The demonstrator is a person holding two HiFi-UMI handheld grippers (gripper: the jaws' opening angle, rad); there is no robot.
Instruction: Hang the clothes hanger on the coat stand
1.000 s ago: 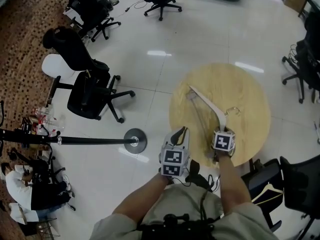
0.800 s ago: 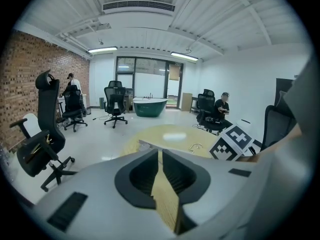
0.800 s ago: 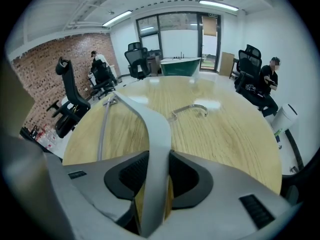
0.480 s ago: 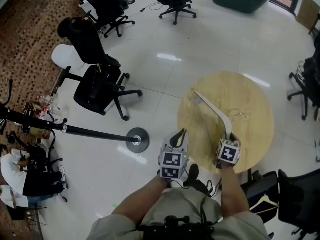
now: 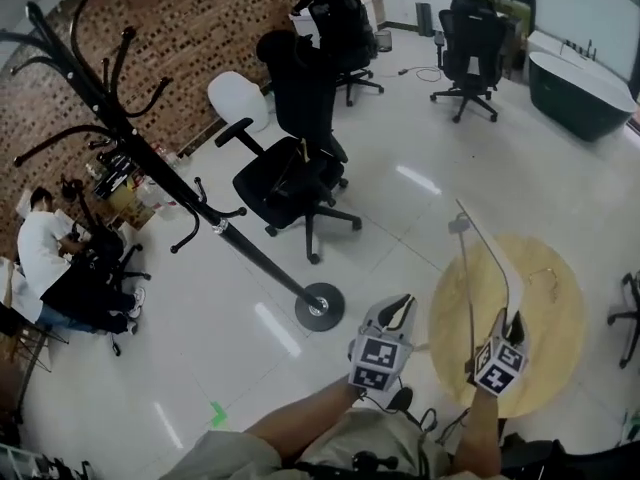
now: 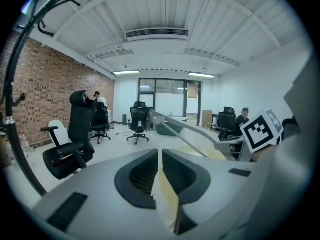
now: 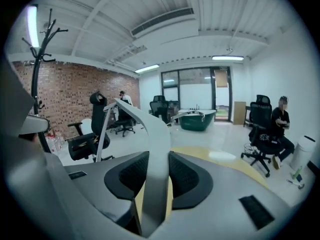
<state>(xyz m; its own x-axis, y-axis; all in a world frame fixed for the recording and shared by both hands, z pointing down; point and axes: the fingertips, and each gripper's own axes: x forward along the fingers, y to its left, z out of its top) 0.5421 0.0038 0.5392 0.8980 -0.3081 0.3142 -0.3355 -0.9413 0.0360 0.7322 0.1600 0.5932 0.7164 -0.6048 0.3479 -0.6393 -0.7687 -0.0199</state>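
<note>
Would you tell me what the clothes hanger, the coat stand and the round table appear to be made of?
Clothes hanger: pale, smooth, matte arm, likely painted wood or plastic; its thin hook looks like metal wire.
Coat stand: slim black pole with curved hooks and a round base, probably painted metal.
Round table: tan top with a slight sheen, either light wood or wood-look laminate.

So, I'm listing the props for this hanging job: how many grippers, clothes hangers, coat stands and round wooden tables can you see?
Grippers: 2, the left gripper and the right gripper
Clothes hanger: 1
Coat stand: 1
Round wooden table: 1
Total: 5
</note>
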